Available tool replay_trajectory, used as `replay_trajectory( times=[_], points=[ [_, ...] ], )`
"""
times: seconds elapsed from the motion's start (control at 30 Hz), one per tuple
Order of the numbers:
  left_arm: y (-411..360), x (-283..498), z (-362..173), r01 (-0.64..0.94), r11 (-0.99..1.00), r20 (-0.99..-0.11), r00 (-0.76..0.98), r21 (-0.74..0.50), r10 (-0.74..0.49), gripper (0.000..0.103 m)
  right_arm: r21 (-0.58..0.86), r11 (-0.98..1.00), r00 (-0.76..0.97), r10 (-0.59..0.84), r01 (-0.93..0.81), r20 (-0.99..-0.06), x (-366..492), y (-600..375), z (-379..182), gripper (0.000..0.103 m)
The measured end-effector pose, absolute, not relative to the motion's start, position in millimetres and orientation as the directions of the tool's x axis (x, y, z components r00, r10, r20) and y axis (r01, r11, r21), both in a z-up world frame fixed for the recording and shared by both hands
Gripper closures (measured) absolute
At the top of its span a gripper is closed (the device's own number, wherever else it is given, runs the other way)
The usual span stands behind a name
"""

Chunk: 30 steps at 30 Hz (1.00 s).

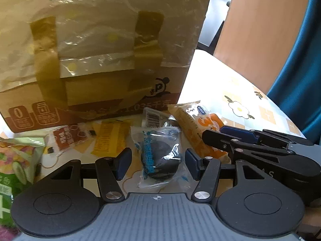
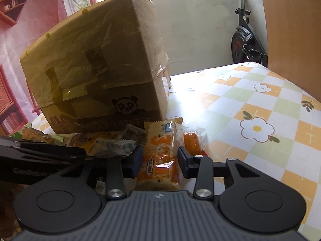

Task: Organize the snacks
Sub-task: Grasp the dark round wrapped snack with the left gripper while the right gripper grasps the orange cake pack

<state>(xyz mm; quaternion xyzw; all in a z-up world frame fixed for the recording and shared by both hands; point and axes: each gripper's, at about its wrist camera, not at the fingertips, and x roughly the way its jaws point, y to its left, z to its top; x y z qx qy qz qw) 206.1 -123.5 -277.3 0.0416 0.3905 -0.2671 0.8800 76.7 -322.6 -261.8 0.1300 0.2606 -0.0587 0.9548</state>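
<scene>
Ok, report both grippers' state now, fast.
Left gripper: open around the dark cookie packet, not gripping.
Right gripper: open, astride the orange snack bar.

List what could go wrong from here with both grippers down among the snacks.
1. The right gripper straddles the orange snack bar; the sausage pack lies beside it and may get nudged.
2. The left gripper brackets the dark cookie pack, whose slick, crinkled wrapper may slip.
3. The two grippers sit very close and may collide.
</scene>
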Motion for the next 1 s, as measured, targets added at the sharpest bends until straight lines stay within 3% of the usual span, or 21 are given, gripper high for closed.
replay_trajectory(
  times=[0.07, 0.17, 0.23, 0.67, 0.87, 1.0],
  points=[
    [-124, 206, -279, 0.507, 0.851, -0.709, 0.550, -0.136, -0.441, 0.042, 0.214, 0.960, 0.858, -0.047, 0.180, -0.512, 77, -321, -262, 0.062],
    [-124, 204, -281, 0.513, 0.848, -0.706, 0.553, -0.129, -0.442, 0.055, 0.222, 0.958, 0.858, -0.044, 0.182, -0.512, 78, -320, -262, 0.062],
    [-122, 202, -280, 0.511, 0.850, -0.704, 0.556, -0.130, -0.442, 0.058, 0.221, 0.958, 0.858, -0.047, 0.184, -0.512, 78, -319, -261, 0.062],
    [-81, 178, -280, 0.434, 0.885, -0.699, 0.580, -0.168, -0.418, 0.058, 0.172, 0.970, 0.859, -0.064, 0.174, -0.509, 86, -315, -265, 0.055],
    [-81, 177, -281, 0.422, 0.892, -0.699, 0.590, -0.160, -0.404, 0.055, 0.074, 0.990, 0.852, -0.066, 0.122, -0.519, 90, -298, -267, 0.055],
    [-80, 178, -282, 0.419, 0.893, -0.697, 0.592, -0.163, -0.405, 0.053, 0.092, 0.988, 0.847, -0.055, 0.122, -0.529, 93, -303, -269, 0.055]
  ],
)
